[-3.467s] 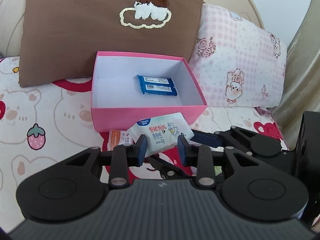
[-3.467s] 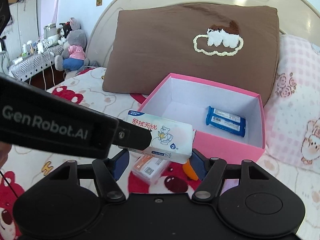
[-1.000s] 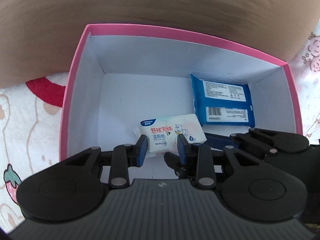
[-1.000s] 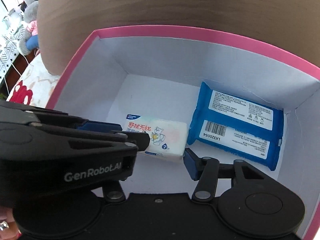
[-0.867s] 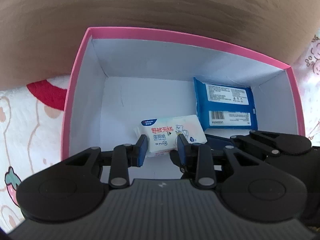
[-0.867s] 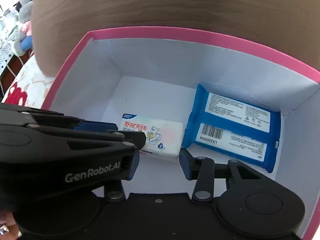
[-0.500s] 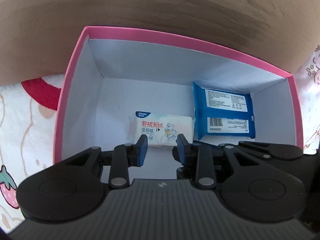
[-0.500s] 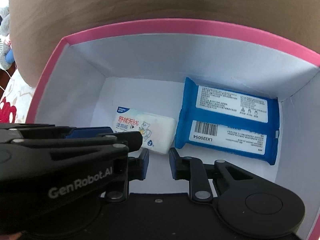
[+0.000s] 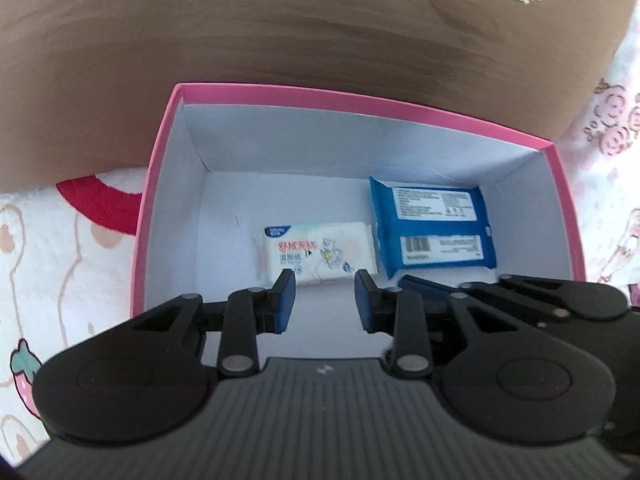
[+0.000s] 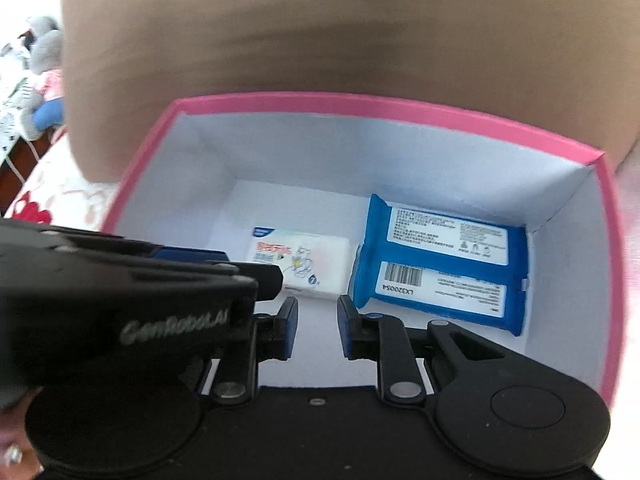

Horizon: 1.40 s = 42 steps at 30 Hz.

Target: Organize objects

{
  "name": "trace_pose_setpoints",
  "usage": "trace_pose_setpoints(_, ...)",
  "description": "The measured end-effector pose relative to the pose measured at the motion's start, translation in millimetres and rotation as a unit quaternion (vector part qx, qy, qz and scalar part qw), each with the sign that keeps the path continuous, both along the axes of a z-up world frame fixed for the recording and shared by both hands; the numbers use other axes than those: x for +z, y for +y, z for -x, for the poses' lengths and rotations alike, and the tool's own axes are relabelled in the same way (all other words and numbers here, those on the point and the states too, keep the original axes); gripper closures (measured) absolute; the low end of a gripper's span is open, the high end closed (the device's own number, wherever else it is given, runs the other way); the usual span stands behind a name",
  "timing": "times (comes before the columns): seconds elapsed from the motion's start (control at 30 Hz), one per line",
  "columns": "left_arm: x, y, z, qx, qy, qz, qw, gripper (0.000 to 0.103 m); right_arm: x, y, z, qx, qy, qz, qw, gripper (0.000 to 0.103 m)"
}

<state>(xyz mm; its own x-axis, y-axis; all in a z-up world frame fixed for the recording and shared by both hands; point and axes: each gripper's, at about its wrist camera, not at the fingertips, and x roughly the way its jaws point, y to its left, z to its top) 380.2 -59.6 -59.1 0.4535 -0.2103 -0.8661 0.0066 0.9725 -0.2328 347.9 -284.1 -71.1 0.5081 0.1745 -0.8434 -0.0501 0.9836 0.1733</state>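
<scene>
Fingers of the left gripper [image 9: 325, 300] stand apart, empty; right gripper [image 10: 317, 330] likewise gapes. Just ahead lies the white wipes pack [image 9: 316, 253] inside the pink box [image 9: 152, 184], blue pack [image 9: 432, 228] beside it, brown pillow [image 9: 280, 40] beyond.

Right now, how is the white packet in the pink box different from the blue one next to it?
The white packet looks smaller than the blue packet. The white packet shows a little cartoon bear and red writing, while the blue packet shows white labels with a barcode. The white packet sits nearer the middle of the pink box; the blue packet sits by the right wall. Both lie flat on the box floor, side by side.
</scene>
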Motion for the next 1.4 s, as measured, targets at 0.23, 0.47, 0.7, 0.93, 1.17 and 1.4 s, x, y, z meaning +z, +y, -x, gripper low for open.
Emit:
trace_pose_setpoints(0.23, 18, 1, 21, -0.015, -0.011, -0.004, 0.9998, 0.073, 31, -8, 19, 0.015, -0.029, 0.026, 0.999, 0.079)
trace_pose_setpoints(0.47, 45, 11, 43, -0.022, -0.023, -0.004, 0.9995, 0.073, 64, -15, 48, 0.034, -0.062, 0.051, 0.996, 0.077)
trace_pose_setpoints(0.7, 67, 20, 65, -0.033, -0.032, -0.004, 0.9989, 0.072, 87, -1, 74, 0.061, -0.090, 0.080, 0.991, 0.077)
trace_pose_setpoints(0.93, 91, 21, 90, -0.057, -0.049, -0.009, 0.9971, 0.072, 109, 6, 95, 0.067, -0.109, 0.090, 0.988, 0.077)
trace_pose_setpoints(1.17, 111, 32, 116, -0.067, -0.065, -0.008, 0.9957, 0.071, 126, 11, 120, 0.066, -0.126, 0.098, 0.985, 0.075)
trace_pose_setpoints(1.4, 125, 39, 140, -0.075, -0.072, -0.013, 0.9946, 0.071, 143, 14, 151, 0.055, -0.141, 0.098, 0.984, 0.073)
